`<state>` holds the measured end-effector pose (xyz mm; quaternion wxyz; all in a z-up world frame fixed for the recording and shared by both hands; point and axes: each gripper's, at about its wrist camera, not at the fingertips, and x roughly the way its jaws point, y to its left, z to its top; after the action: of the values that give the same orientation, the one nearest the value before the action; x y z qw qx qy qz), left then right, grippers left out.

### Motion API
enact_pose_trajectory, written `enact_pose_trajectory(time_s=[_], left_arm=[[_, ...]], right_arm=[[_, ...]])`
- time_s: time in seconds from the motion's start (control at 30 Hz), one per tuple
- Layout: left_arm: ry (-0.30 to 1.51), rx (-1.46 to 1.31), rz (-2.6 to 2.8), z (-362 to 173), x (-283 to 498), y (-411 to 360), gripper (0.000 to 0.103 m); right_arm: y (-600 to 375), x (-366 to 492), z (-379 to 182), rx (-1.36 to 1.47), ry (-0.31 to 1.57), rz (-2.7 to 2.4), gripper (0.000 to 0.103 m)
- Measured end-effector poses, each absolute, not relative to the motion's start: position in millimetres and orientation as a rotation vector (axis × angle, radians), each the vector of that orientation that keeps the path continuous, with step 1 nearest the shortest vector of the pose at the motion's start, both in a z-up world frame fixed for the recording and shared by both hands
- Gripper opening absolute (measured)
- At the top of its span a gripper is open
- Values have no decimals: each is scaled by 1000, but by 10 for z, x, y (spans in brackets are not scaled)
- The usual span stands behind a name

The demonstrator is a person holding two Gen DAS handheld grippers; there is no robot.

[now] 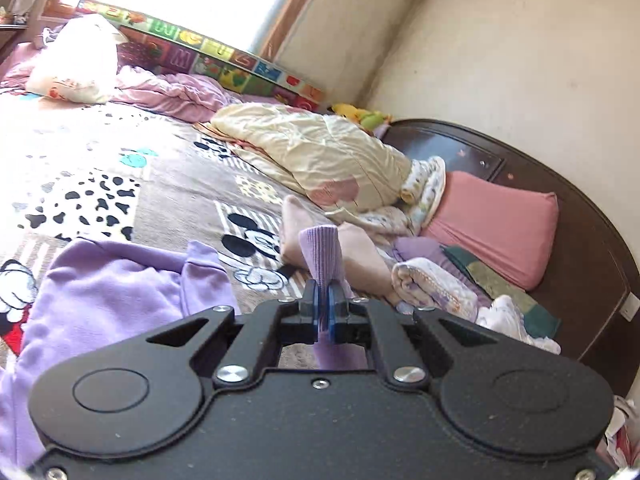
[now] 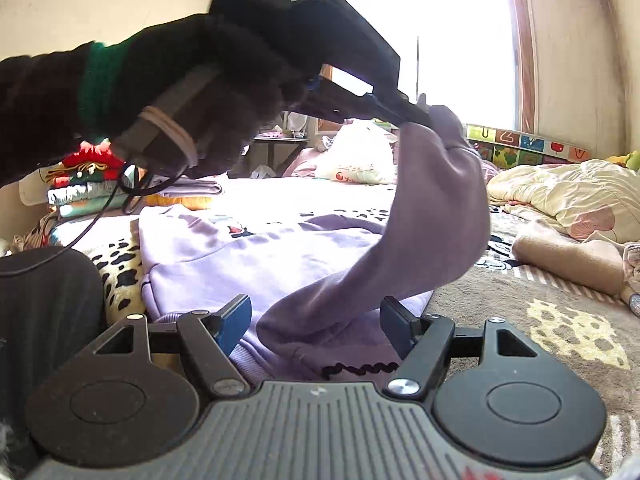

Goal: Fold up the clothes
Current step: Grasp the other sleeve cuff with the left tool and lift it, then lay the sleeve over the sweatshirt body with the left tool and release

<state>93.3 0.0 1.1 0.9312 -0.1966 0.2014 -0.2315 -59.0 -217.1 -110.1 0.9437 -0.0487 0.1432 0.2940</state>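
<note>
A lilac sweatshirt [image 2: 248, 256] lies spread on the patterned bedspread [image 1: 172, 200]. My left gripper [image 1: 324, 300] is shut on the ribbed cuff [image 1: 318, 252] of its sleeve, and the cuff sticks up past the pads. In the right wrist view that left gripper [image 2: 426, 118], held by a hand in a dark fuzzy sleeve [image 2: 168, 80], lifts the sleeve [image 2: 436, 220] high so it hangs in an arc over the garment. My right gripper [image 2: 316, 328] stands open low over the sweatshirt's near hem, with sleeve cloth lying between its blue pads [image 2: 236, 324] but not pinched.
A cream quilt [image 1: 320, 152], a pink pillow [image 1: 496, 224] and loose clothes [image 1: 432, 284] crowd the bed by the dark headboard [image 1: 580, 216]. A stack of folded clothes [image 2: 88, 188] sits at the far left. A bright window [image 2: 424, 40] and a colourful foam panel [image 2: 524, 148] lie behind.
</note>
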Motion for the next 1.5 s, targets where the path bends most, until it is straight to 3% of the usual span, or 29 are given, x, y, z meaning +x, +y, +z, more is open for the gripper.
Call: enact_pose_trajectory(time_s=[0.3, 0.63, 0.97, 1.23, 1.5], left_arm=[[253, -512, -239, 128, 532, 806, 3], [387, -629, 45, -334, 502, 1526, 3], [365, -629, -172, -60, 615, 1095, 3], [364, -628, -329, 199, 1411, 479, 3], [517, -592, -296, -216, 2426, -27, 3]], right_arm=[[-1906, -321, -1390, -121, 468, 628, 73], [-1801, -372, -1503, -185, 502, 629, 78], [-1813, -341, -1469, -173, 488, 620, 77], [-1796, -349, -1525, -192, 514, 641, 80], [-1838, -320, -1524, -162, 524, 665, 81]])
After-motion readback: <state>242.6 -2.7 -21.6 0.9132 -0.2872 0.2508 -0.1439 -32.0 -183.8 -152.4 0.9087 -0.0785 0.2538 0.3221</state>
